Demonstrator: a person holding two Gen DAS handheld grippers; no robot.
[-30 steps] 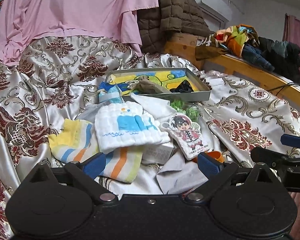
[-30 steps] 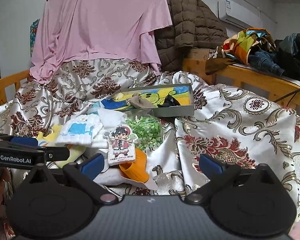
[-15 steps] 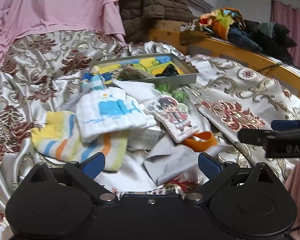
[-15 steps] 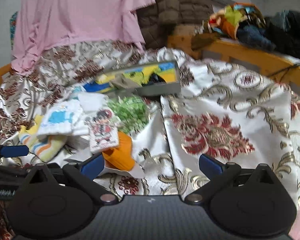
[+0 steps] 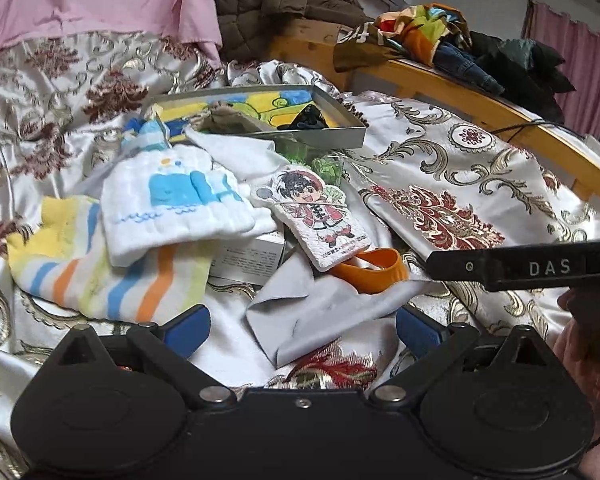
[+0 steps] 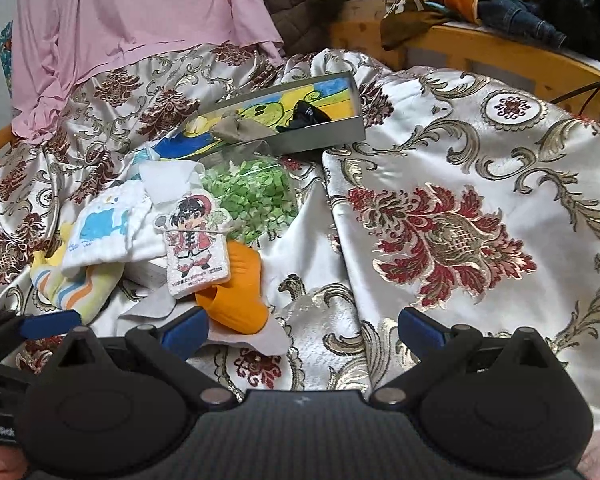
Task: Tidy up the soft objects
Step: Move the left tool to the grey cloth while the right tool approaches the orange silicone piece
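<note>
Both grippers nearer the pile, fingers (image 5: 188,330) apart; tin tray (image 5: 332,140) with beige pouch (image 5: 228,122), black cloth (image 5: 308,120).

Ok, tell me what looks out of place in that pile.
A small printed cardboard box is wedged under the white whale cloth, a hard item among soft ones. The tan cloth hangs half over the tray rim.

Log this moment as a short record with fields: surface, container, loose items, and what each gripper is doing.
surface: patterned satin bedspread
container: grey tray at the back, with a black item and a tan cloth inside
loose items: striped cloth, white cloth with blue print, cartoon-figure pad, orange piece, grey cloth, bag of green bits
left gripper: jaws open, empty, over the grey cloth
right gripper: jaws open, empty
</note>
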